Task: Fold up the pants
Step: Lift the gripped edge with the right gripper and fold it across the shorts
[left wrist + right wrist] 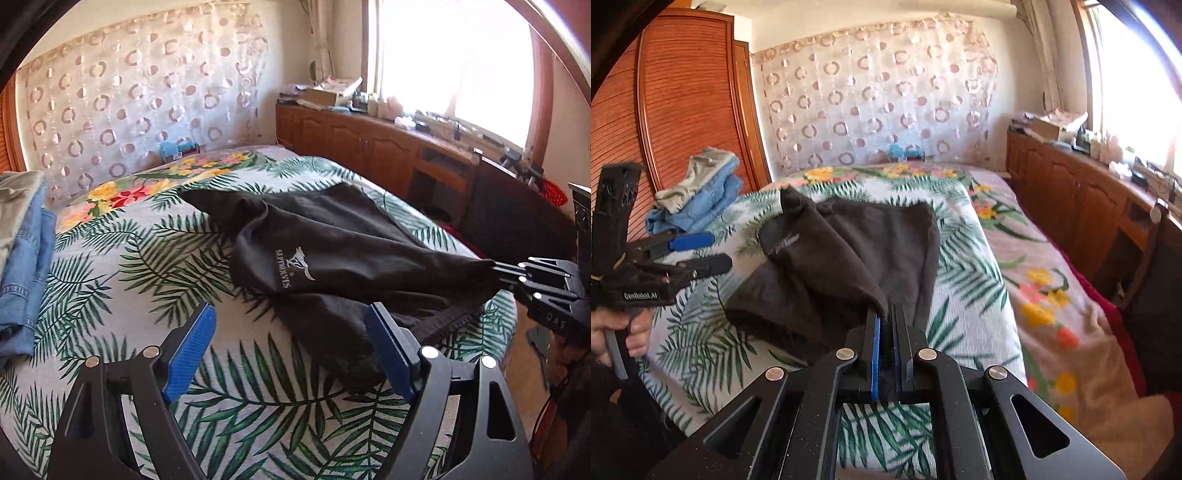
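The right gripper (885, 325) is clamped on an edge of the black pants (849, 251), lifting that edge off the bed (990, 266). The left gripper (291, 350) is spread wide, holding nothing, the pants lying crumpled at its one o'clock. Folded jeans (26, 266) sit at nine o'clock.

Black pants (332, 236) with a white logo lie on a bedspread (155, 258) of green palm fronds and bright flowers, beside folded blue jeans (26, 266).
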